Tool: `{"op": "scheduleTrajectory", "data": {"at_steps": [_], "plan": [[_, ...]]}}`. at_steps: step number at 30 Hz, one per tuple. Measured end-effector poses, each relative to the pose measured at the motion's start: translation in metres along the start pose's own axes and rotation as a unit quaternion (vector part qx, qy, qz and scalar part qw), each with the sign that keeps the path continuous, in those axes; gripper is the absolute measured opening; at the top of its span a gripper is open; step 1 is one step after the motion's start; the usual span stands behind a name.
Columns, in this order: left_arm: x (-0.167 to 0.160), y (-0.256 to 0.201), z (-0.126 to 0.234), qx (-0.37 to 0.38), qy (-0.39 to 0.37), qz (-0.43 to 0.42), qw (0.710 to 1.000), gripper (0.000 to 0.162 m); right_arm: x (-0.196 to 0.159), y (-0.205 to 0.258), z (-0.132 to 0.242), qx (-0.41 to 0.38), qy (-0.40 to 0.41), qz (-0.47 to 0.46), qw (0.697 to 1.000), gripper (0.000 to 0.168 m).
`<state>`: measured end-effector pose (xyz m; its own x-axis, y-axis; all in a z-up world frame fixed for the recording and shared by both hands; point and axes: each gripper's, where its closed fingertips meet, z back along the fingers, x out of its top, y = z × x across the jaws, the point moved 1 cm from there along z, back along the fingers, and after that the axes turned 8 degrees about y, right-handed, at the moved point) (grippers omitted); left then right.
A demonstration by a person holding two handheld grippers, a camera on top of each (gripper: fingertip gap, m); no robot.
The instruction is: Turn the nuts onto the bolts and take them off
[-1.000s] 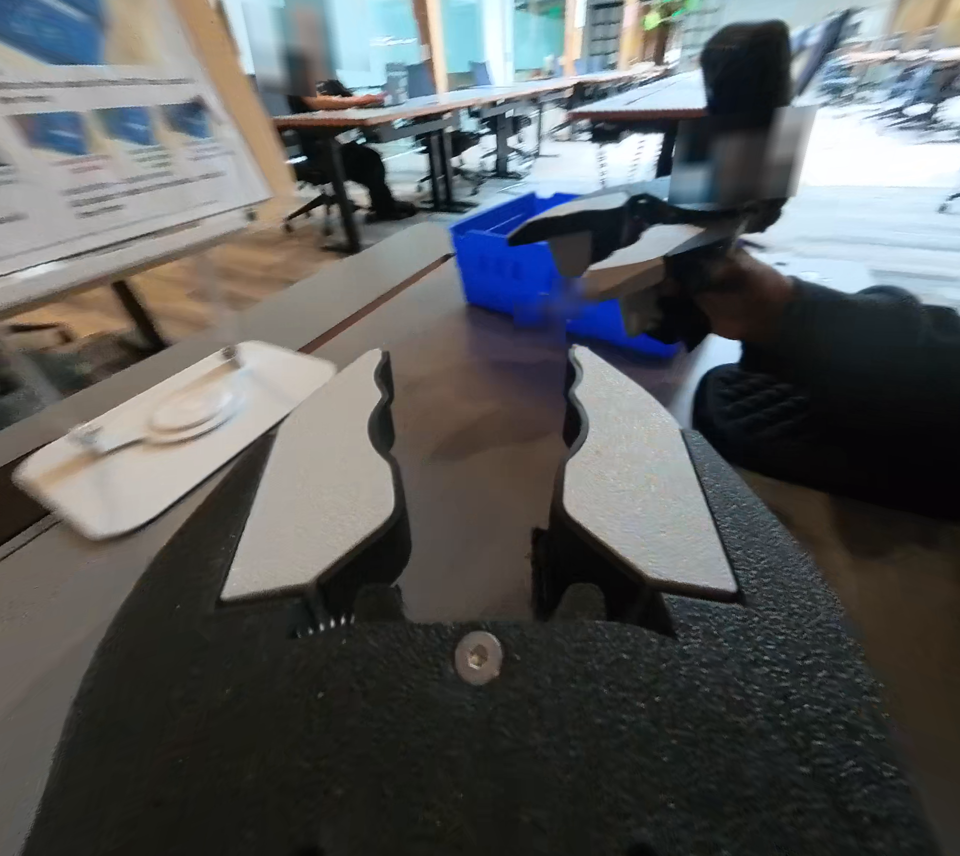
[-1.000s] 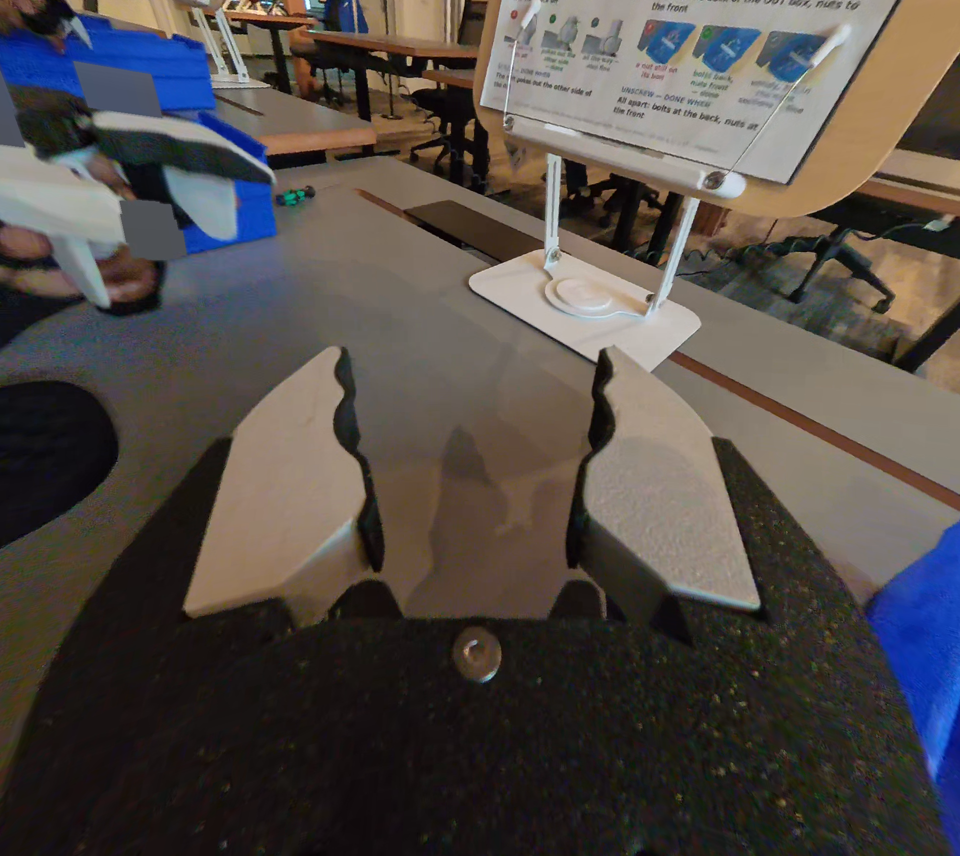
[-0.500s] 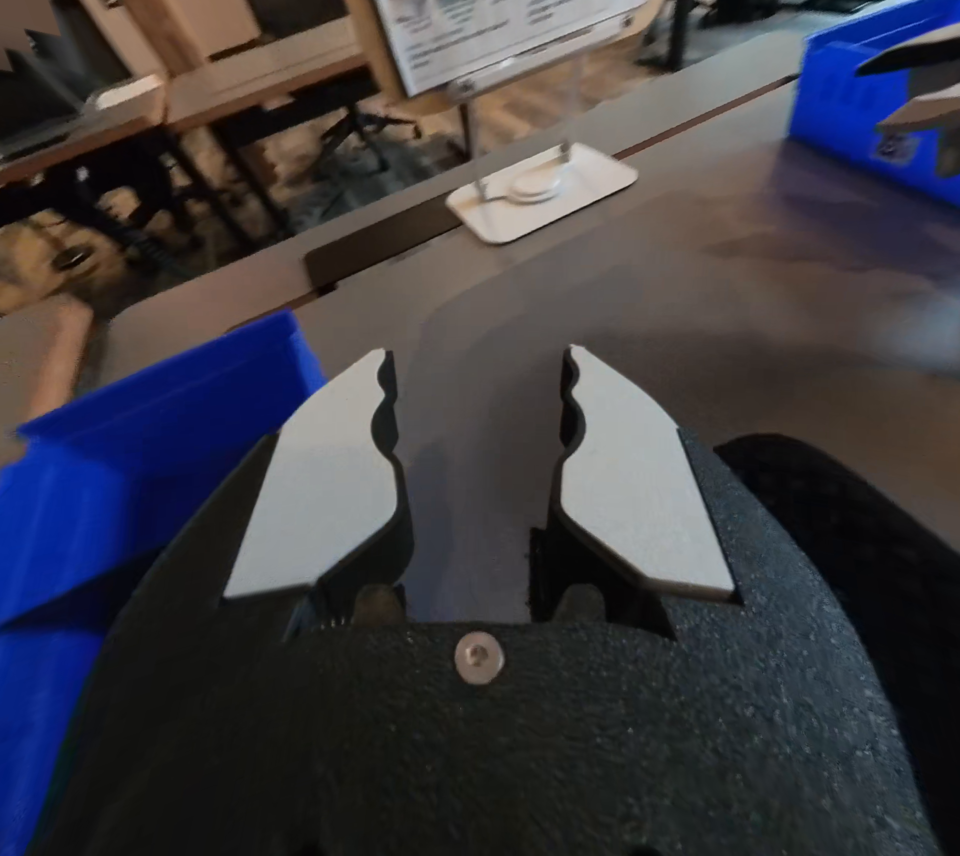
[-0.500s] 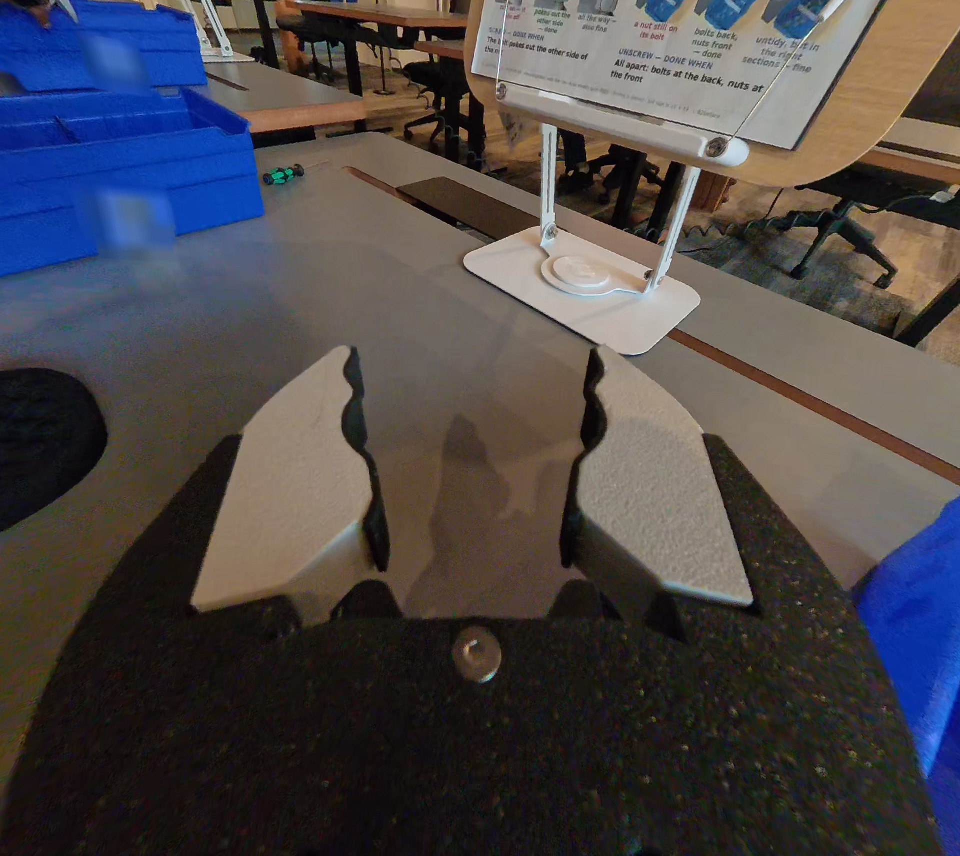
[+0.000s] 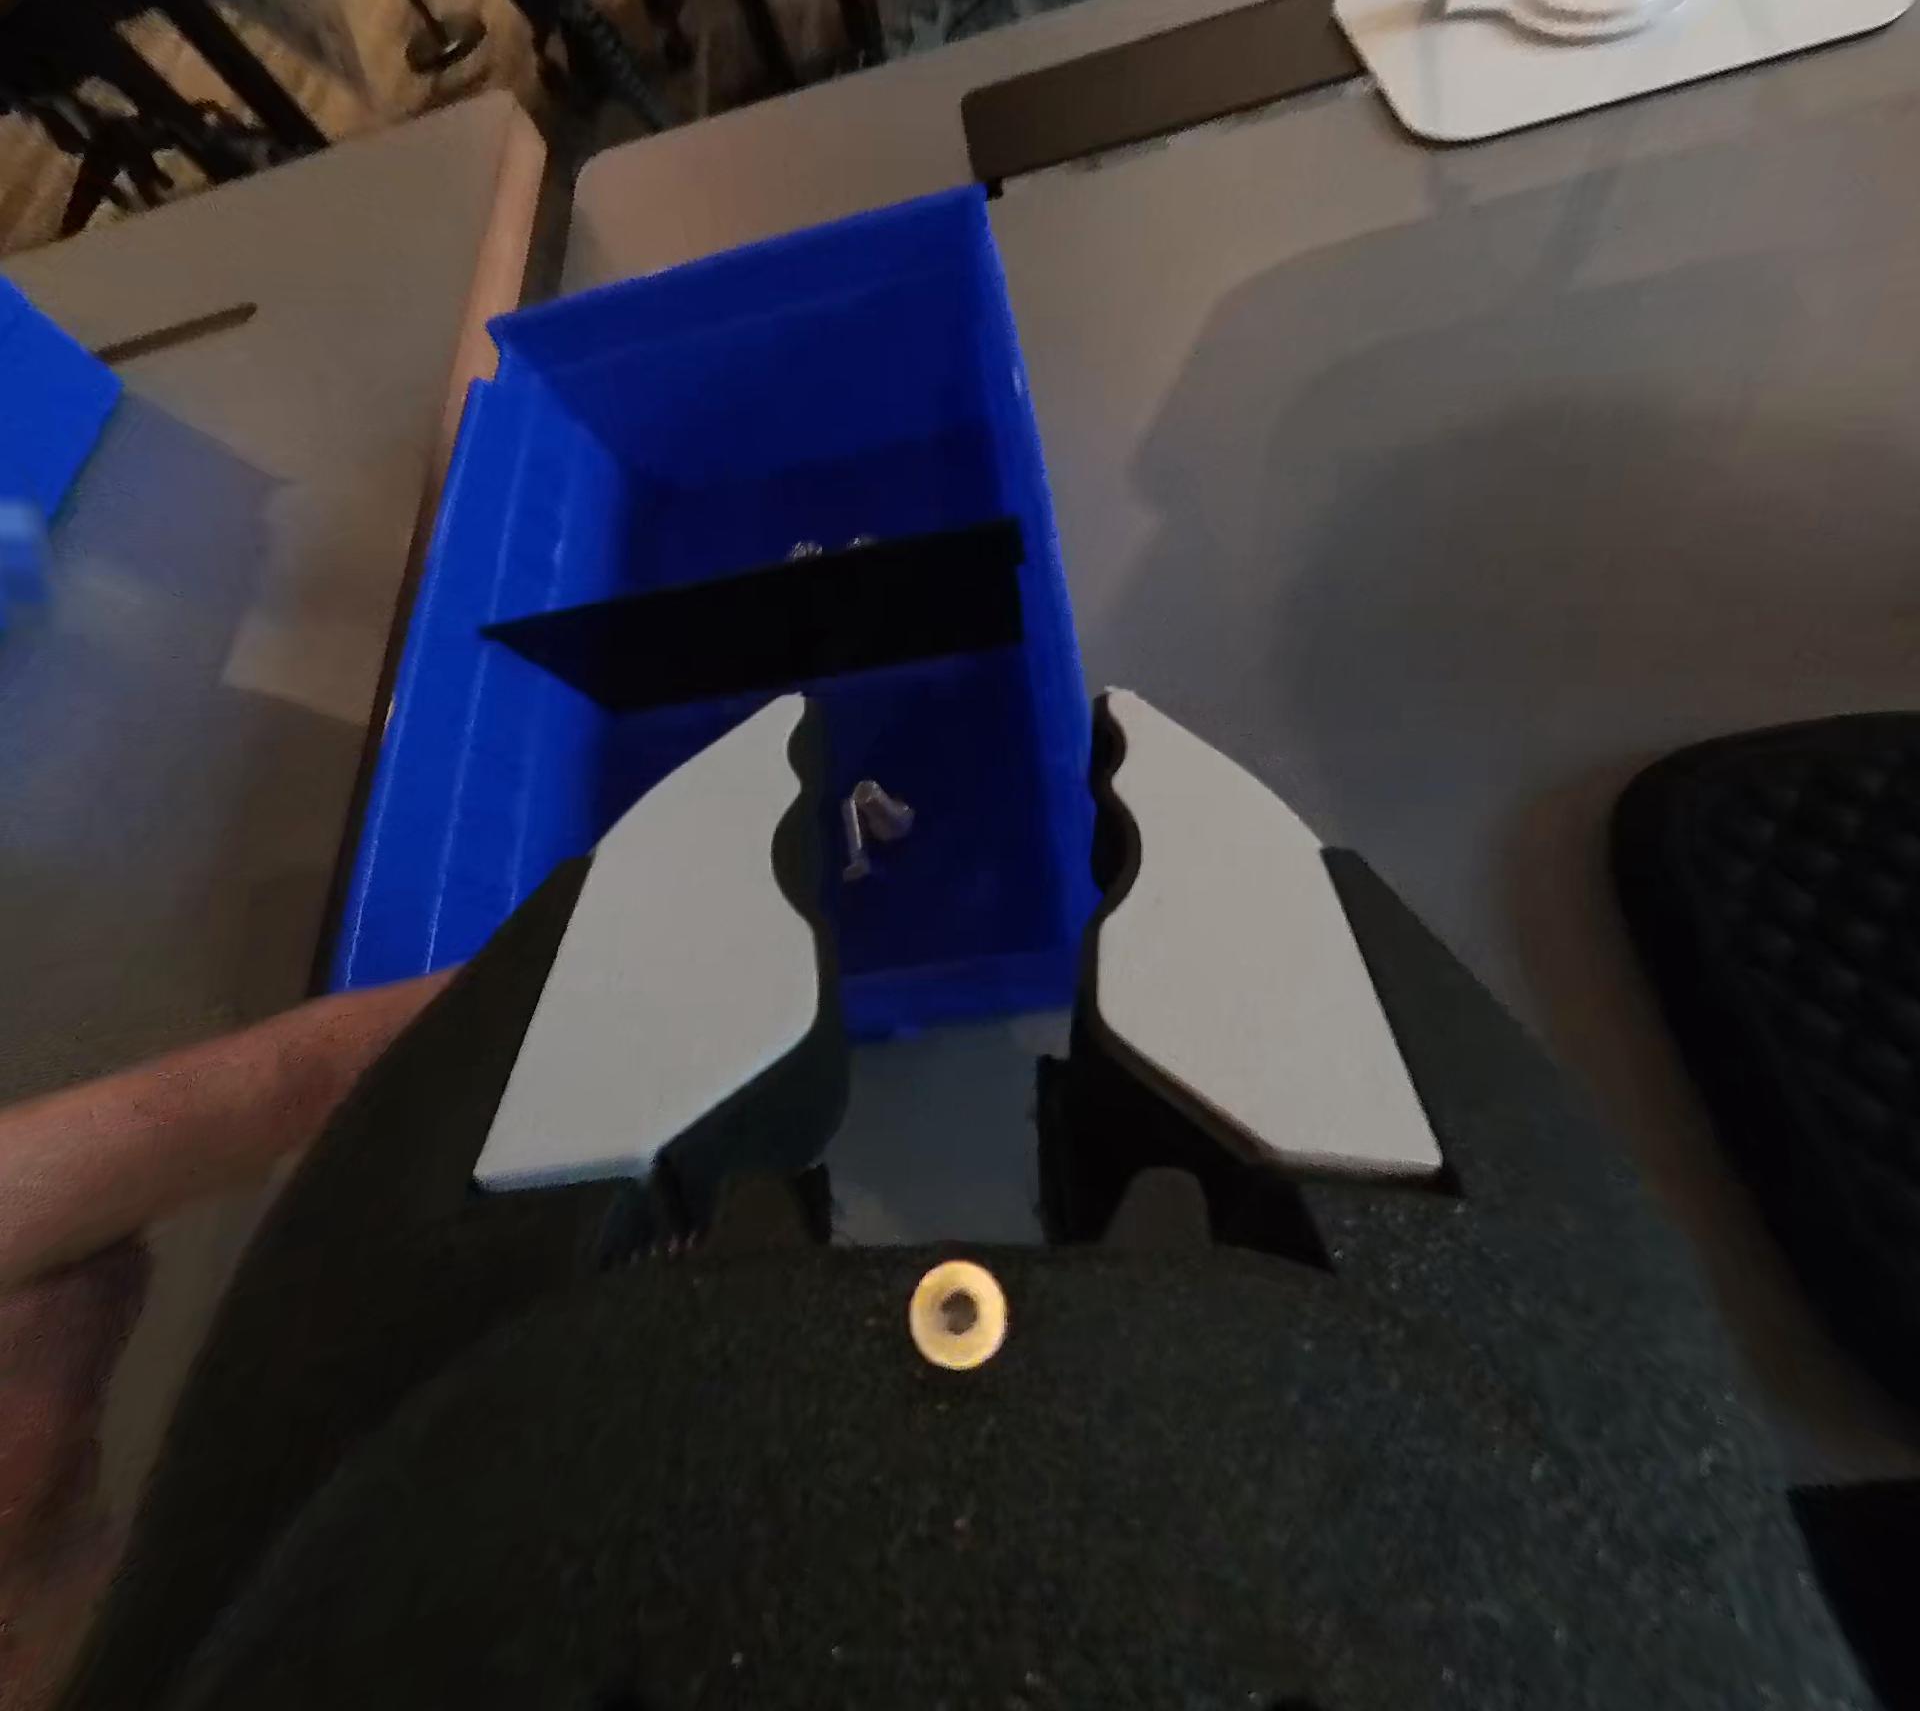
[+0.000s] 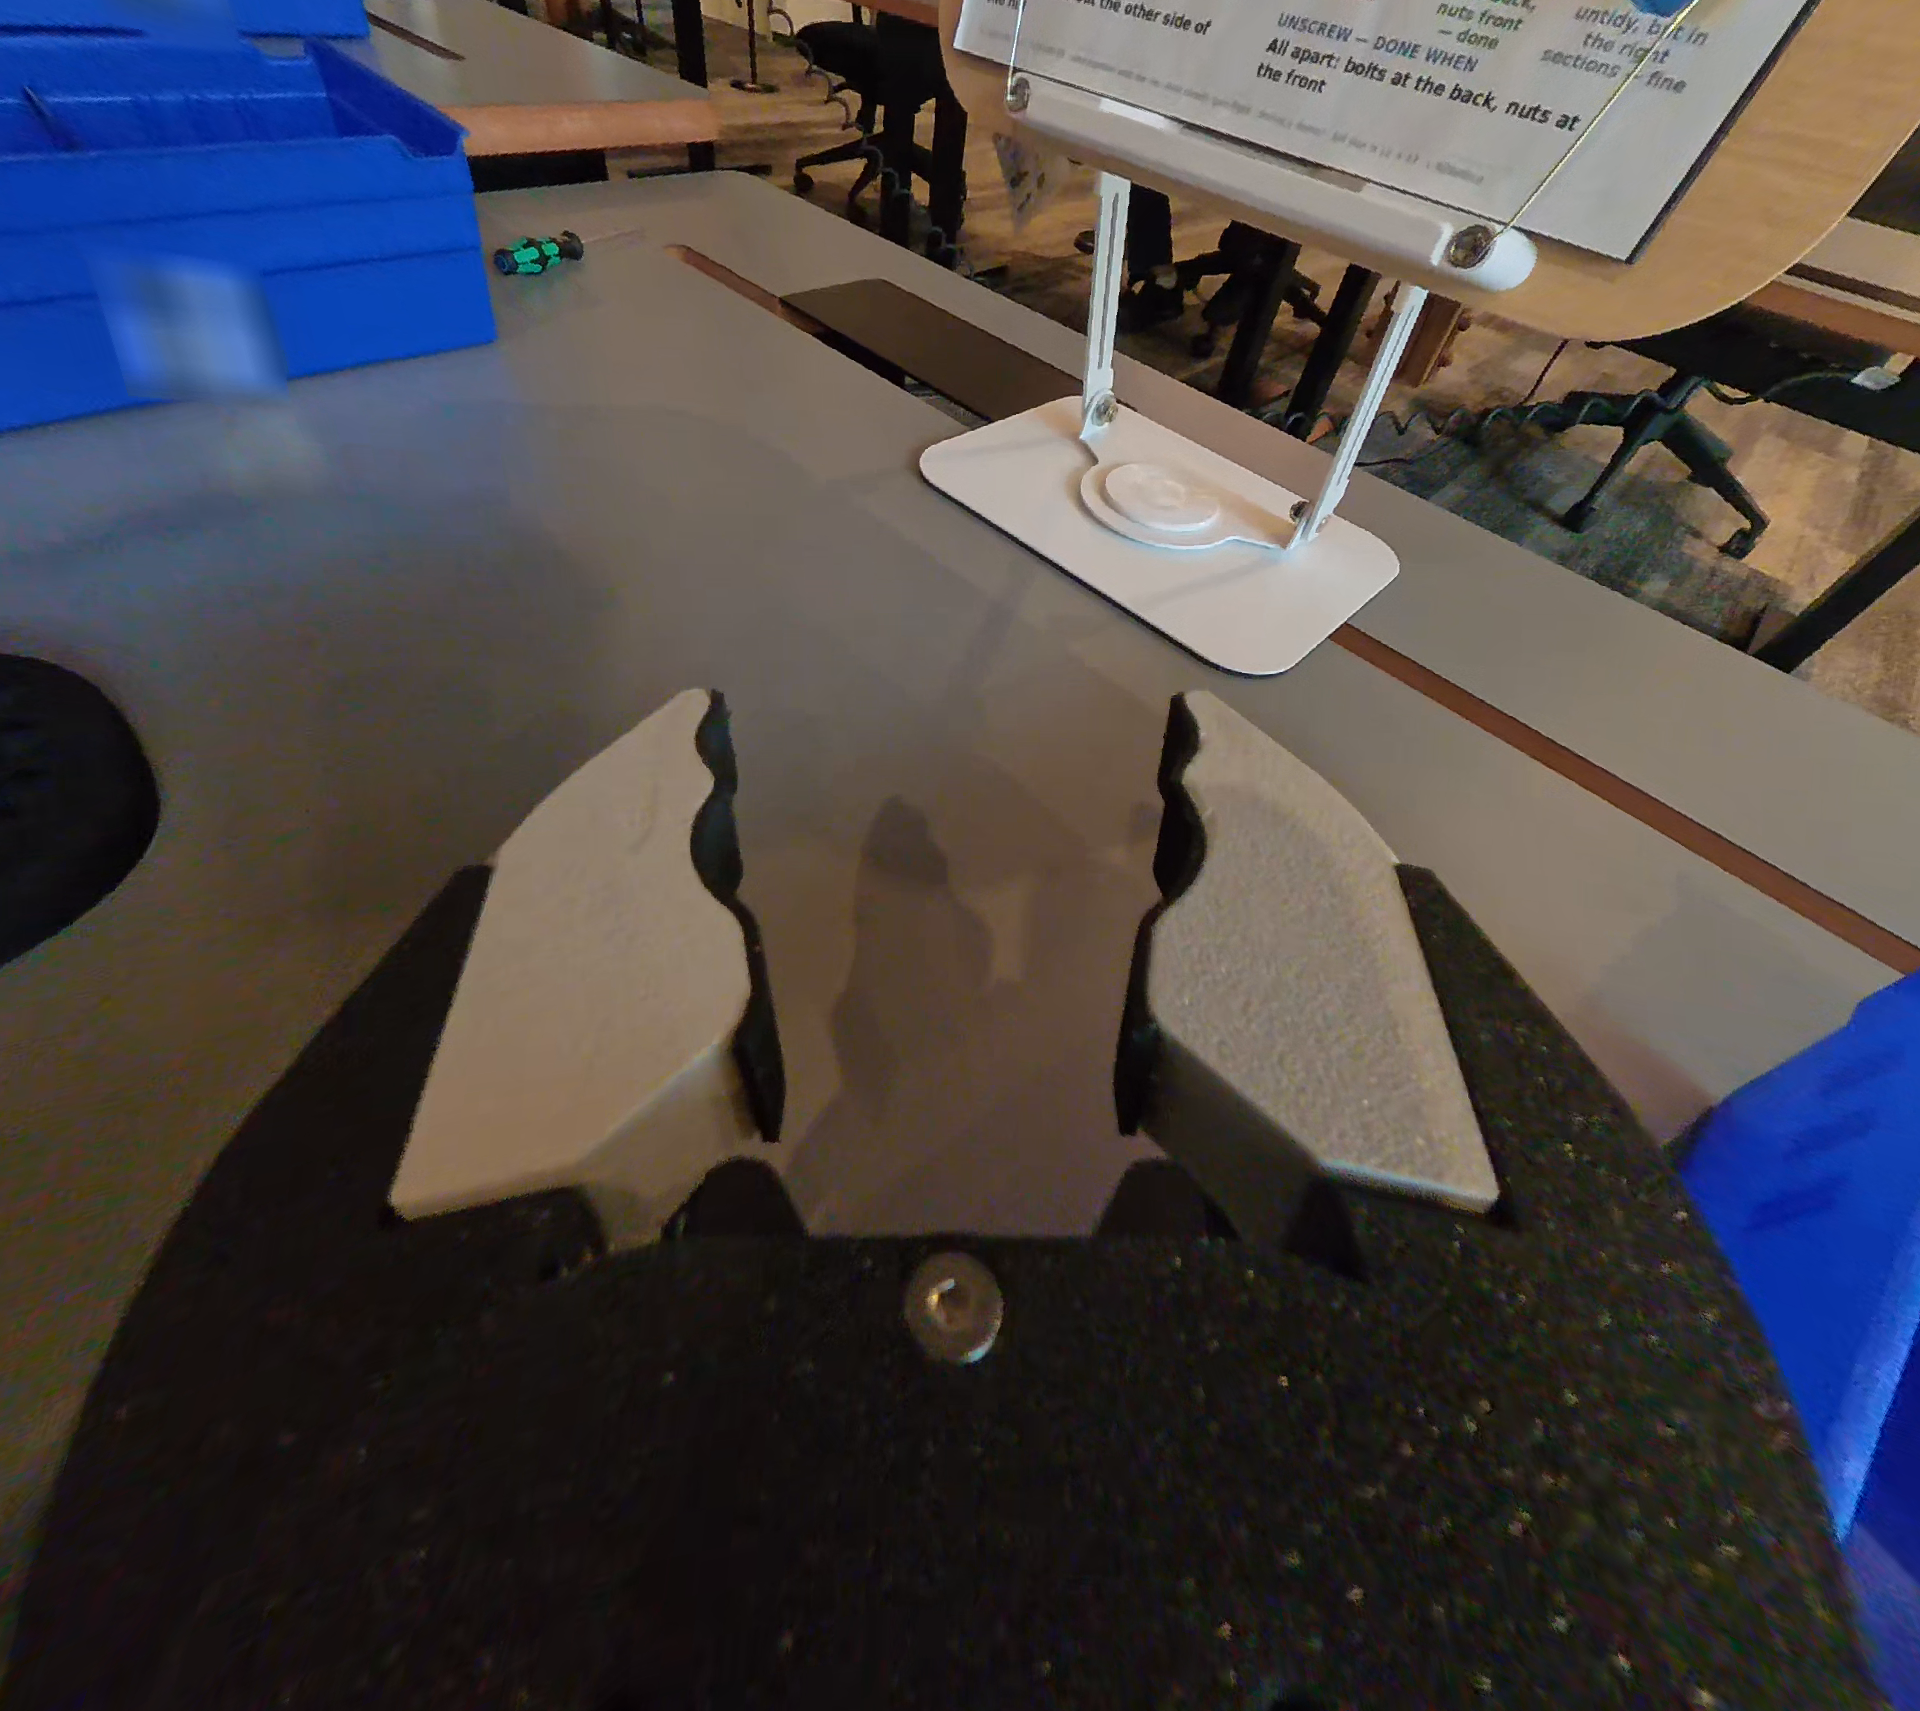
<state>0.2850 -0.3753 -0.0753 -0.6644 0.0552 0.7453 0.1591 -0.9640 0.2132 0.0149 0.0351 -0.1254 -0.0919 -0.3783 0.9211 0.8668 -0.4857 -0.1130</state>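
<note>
Open office, desks [image 6: 665, 92], swivel chairs [image 6: 1662, 425]

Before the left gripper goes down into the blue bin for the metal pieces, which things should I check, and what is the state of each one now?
1. Left gripper jaws open and empty: ok.
2. Left gripper lined up over the near compartment of the blue bin: ok.
3. Small metal pieces visible between the jaws on the bin floor: ok; whether bolt, nut or both joined: cannot tell, blurred.
4. Black divider out of the way of the descent: ok, it lies beyond the fingertips.
5. Right gripper open, empty and over bare table: ok.
6. Contents of the far compartment: cannot tell, only small glints show.
</note>
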Motion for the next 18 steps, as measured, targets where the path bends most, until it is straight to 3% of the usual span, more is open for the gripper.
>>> {"op": "scheduleTrajectory", "data": {"at_steps": [7,18], "plan": [[-0.025,0.01,-0.015,0.015,0.057,0.013,0.998,0.048,-0.002,0.001,-0.001,0.001,0.01,0.006,1.0,0.077],[-0.035,0.011,-0.022,0.013,0.081,0.024,0.996,0.041,-0.007,0.003,-0.003,-0.005,0.031,0.028,0.999,0.076]]}}
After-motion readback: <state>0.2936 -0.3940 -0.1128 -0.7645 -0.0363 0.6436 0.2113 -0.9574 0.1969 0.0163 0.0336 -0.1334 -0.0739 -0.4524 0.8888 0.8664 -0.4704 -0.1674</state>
